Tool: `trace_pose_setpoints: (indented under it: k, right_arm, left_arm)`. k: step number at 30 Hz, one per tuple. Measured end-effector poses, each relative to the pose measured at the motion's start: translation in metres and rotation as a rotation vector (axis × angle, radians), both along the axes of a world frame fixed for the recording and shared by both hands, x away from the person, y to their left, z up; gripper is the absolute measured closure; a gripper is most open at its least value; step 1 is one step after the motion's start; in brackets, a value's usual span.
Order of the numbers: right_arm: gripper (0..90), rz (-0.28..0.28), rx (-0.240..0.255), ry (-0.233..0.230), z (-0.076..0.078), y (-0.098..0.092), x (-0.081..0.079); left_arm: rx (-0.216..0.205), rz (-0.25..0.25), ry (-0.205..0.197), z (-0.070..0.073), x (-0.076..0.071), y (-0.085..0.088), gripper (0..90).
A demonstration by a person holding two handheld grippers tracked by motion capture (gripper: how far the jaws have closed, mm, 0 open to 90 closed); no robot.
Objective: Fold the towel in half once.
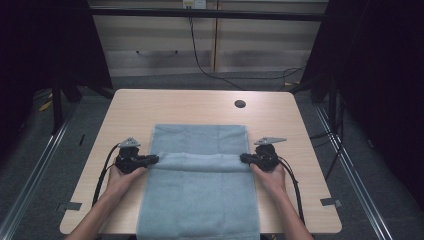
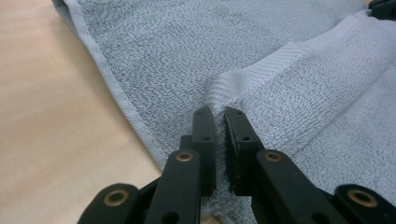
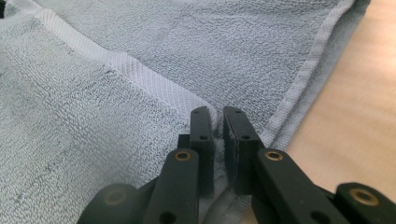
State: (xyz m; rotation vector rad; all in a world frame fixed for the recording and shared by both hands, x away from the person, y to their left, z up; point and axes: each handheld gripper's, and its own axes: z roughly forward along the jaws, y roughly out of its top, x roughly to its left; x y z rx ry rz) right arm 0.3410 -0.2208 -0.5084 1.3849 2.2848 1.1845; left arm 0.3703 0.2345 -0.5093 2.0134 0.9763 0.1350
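With the left gripper and right gripper each clamped on a corner of the pale blue towel spread mid-table, I'd say both hands should travel level and together, keeping the fold straight.

Black hand-held gripper, brass rivets
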Motion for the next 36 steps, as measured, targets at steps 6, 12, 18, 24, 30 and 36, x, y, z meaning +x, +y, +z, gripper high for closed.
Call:
trace_pose_setpoints:
  k: [6,12,18,24,30,36]
  right_arm:
    - [83.1,-0.033,-0.038,0.002,0.002,0.001,0.024]
    - [83.1,-0.092,-0.033,0.008,0.001,-0.002,0.051]
    - [83.1,-0.116,-0.002,0.005,0.002,-0.004,0.057]
    - [83.1,-0.107,0.066,-0.089,0.040,-0.019,0.048]
    - [83.0,-0.068,0.103,-0.225,0.094,-0.021,0.019]
    - [83.1,-0.035,0.152,-0.323,0.134,-0.028,-0.016]
  left_arm:
    - [0.029,0.023,-0.022,0.000,0.030,-0.011,83.6]
    - [-0.024,0.066,0.000,-0.003,0.058,-0.016,83.5]
    - [-0.025,0.077,0.001,-0.001,0.061,-0.014,83.7]
    - [-0.119,0.061,-0.089,0.045,0.051,-0.002,83.8]
    - [-0.197,0.034,-0.175,0.086,0.025,0.004,83.6]
    - [-0.274,-0.010,-0.281,0.128,-0.012,0.013,83.7]
